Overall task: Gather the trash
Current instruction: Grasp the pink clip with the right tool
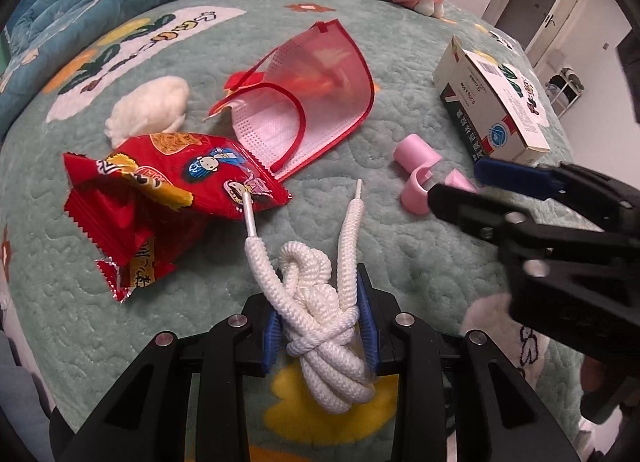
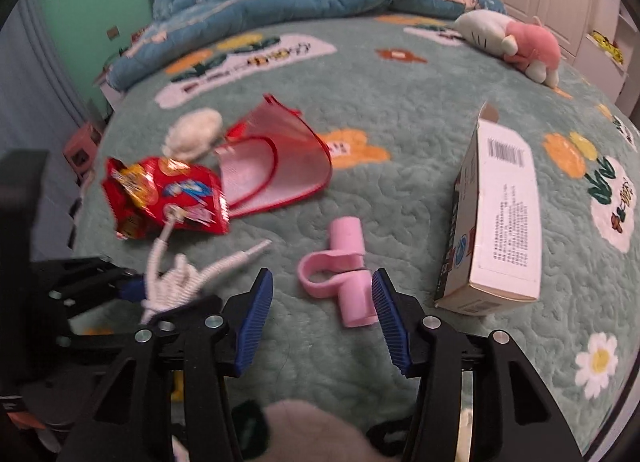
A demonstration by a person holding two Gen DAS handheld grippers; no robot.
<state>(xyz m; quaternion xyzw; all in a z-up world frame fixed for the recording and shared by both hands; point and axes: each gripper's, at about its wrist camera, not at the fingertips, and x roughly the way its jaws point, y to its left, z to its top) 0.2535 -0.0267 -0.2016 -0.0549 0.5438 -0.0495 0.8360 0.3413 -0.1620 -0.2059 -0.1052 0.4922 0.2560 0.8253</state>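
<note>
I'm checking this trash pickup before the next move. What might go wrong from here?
The left gripper pinches only part of the white rope; its loose ends may snag the snack wrapper. The right gripper is open around the pink clip, touching one side, and may push it away.

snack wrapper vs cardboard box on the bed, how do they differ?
The red snack wrapper is crumpled, glossy and torn open; the cardboard box is rigid, mostly white with printed text and a barcode. The snack wrapper lies beside the white rope, on the left of both views; the cardboard box sits apart on the right, propped on a long edge. Both rest on the green bedspread, neither held.
</note>
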